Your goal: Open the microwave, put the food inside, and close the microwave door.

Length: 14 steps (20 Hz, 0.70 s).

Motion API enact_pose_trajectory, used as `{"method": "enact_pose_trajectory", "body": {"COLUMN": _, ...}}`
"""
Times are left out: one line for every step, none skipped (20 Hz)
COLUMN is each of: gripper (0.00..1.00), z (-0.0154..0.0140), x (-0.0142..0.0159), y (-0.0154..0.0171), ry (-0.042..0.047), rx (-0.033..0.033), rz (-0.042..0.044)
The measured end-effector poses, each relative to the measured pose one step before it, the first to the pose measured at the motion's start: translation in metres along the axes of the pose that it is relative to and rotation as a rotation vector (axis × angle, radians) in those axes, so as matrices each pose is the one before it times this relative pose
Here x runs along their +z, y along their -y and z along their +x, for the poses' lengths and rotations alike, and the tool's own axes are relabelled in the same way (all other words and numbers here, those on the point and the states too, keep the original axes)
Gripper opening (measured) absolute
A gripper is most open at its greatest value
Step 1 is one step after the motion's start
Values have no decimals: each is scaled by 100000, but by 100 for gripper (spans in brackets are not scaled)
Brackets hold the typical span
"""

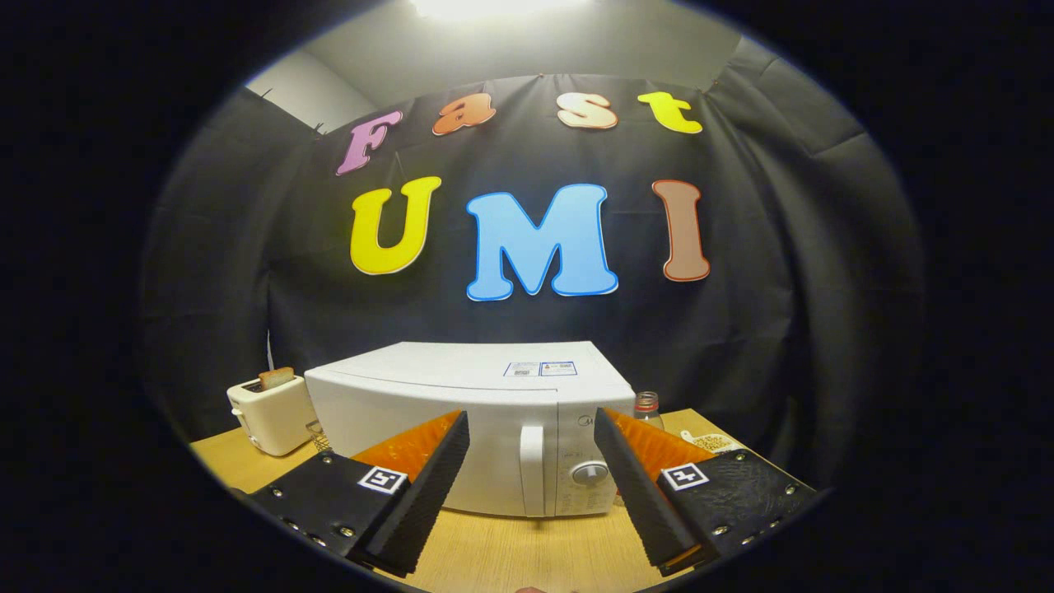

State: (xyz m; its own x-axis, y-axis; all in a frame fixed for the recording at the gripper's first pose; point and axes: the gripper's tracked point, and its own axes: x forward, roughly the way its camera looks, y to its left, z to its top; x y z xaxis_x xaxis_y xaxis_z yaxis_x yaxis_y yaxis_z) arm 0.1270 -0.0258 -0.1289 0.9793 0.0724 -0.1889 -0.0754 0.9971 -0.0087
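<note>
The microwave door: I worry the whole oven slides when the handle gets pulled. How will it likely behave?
The microwave looks bulky and sits flat on the wooden table, so it probably stays put. Its door is shut; the vertical handle looks rigid and smooth, perhaps slippery. The open gripper hangs short of it.

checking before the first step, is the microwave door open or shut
Shut: the microwave door sits flush with its front, handle forward. The gripper is open, short of it.
</note>
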Motion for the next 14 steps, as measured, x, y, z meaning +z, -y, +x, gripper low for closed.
{"method": "enact_pose_trajectory", "body": {"gripper": 97, "z": 619, "x": -692, "y": 146, "ry": -1394, "rx": -241, "rz": -53}}
{"method": "enact_pose_trajectory", "body": {"gripper": 97, "z": 694, "x": -891, "y": 68, "ry": -1758, "rx": 12, "rz": 95}}
{"method": "enact_pose_trajectory", "body": {"gripper": 97, "z": 599, "x": -769, "y": 15, "ry": -1732, "rx": 220, "rz": 149}}
{"method": "enact_pose_trajectory", "body": {"gripper": 97, "z": 540, "x": -644, "y": -12, "ry": -1239, "rx": 274, "rz": -47}}
{"method": "enact_pose_trajectory", "body": {"gripper": 97, "z": 549, "x": -636, "y": 132, "ry": -1126, "rx": -333, "rz": -693}}
{"method": "enact_pose_trajectory", "body": {"gripper": 97, "z": 605, "x": -646, "y": 66, "ry": -1252, "rx": -156, "rz": -813}}
{"method": "enact_pose_trajectory", "body": {"gripper": 97, "z": 502, "x": -738, "y": -11, "ry": -1192, "rx": 22, "rz": -531}}
{"method": "enact_pose_trajectory", "body": {"gripper": 97, "z": 542, "x": -686, "y": 36, "ry": -1329, "rx": 146, "rz": -161}}
{"method": "enact_pose_trajectory", "body": {"gripper": 97, "z": 530, "x": -580, "y": 39, "ry": -1505, "rx": 40, "rz": 204}}
{"method": "enact_pose_trajectory", "body": {"gripper": 97, "z": 493, "x": -598, "y": -103, "ry": -1397, "rx": 493, "rz": 468}}
{"method": "enact_pose_trajectory", "body": {"gripper": 93, "z": 420, "x": -440, "y": 33, "ry": -1221, "rx": -17, "rz": 273}}
{"method": "enact_pose_trajectory", "body": {"gripper": 90, "z": 392, "x": -529, "y": 2, "ry": -1228, "rx": 256, "rz": 330}}
{"method": "enact_pose_trajectory", "body": {"gripper": 90, "z": 394, "x": -439, "y": -43, "ry": -1297, "rx": 366, "rz": 552}}
{"method": "enact_pose_trajectory", "body": {"gripper": 86, "z": 342, "x": -513, "y": 4, "ry": -1153, "rx": 67, "rz": 467}}
